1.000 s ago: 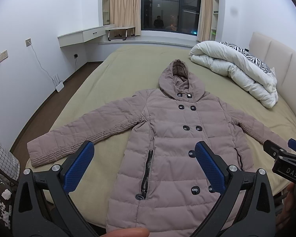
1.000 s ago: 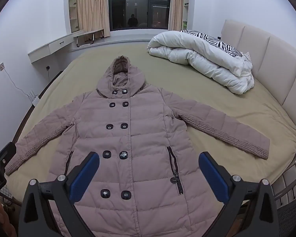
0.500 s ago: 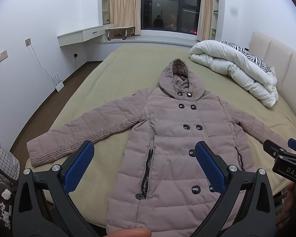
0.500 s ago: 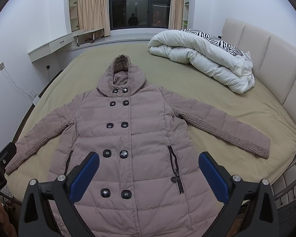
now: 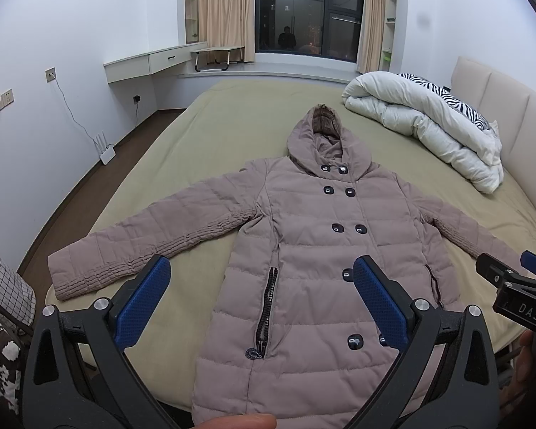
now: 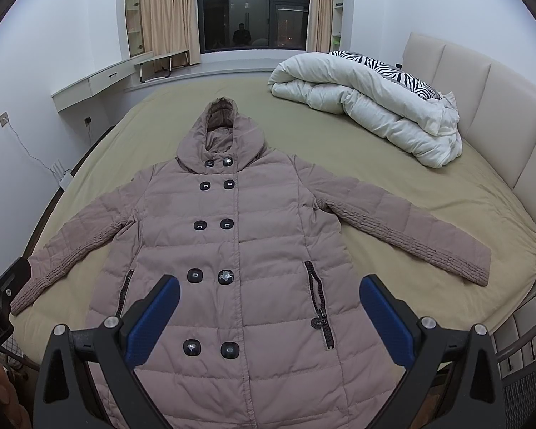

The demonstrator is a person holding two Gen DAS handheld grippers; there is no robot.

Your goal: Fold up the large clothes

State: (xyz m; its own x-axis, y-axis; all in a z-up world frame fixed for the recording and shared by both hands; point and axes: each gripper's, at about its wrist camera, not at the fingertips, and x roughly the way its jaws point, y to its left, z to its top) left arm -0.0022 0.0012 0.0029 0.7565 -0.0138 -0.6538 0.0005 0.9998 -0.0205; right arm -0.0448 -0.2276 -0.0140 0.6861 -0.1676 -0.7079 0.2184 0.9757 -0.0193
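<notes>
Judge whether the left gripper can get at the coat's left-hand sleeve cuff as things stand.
Probably yes: the left gripper is open above the bed edge, and the sleeve cuff lies flat on the bed with nothing over it.

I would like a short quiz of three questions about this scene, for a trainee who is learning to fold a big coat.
1. True or false: the coat lies front side up on the bed with both sleeves spread out.
2. Where is the white duvet? A: under the coat. B: beside the headboard, apart from the coat. C: on the floor.
3. Fill in: the left gripper and the right gripper are both ____.

Key: 1 true; 2 B; 3 open, holding nothing.
</notes>
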